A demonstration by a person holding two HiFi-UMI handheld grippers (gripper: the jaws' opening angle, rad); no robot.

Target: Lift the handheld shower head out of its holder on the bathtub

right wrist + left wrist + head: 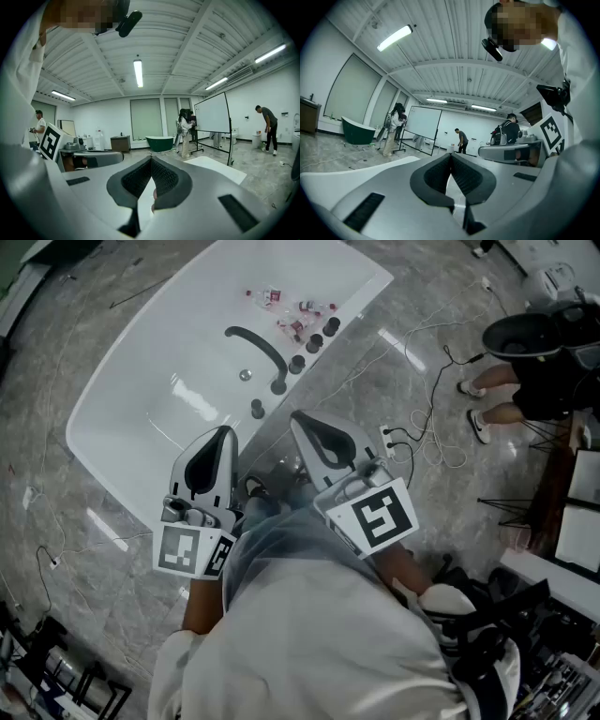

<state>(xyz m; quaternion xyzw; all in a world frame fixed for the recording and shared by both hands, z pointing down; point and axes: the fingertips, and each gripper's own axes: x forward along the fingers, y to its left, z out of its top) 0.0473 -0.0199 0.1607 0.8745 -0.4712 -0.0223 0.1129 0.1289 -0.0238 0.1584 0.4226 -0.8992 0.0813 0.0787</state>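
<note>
A white bathtub point(169, 352) fills the upper left of the head view. On its right rim lies a dark curved piece point(261, 348) that looks like the handheld shower head, with a row of dark knobs point(297, 363) beside it. My left gripper point(223, 433) and right gripper point(302, 418) are held close to my body, short of the tub's near end and apart from the shower head. Both are shut with nothing between the jaws. The left gripper view shows its tips point(451, 157) meeting, and so does the right gripper view point(151, 161). Both gripper views look level across the room, not at the tub.
Small bottles point(291, 310) lie on the tub's far rim. A power strip point(389, 435) and cables trail over the marble floor to the right. A person point(525, 371) stands at the upper right. A whiteboard point(213, 112), a green tub point(160, 142) and people stand far off.
</note>
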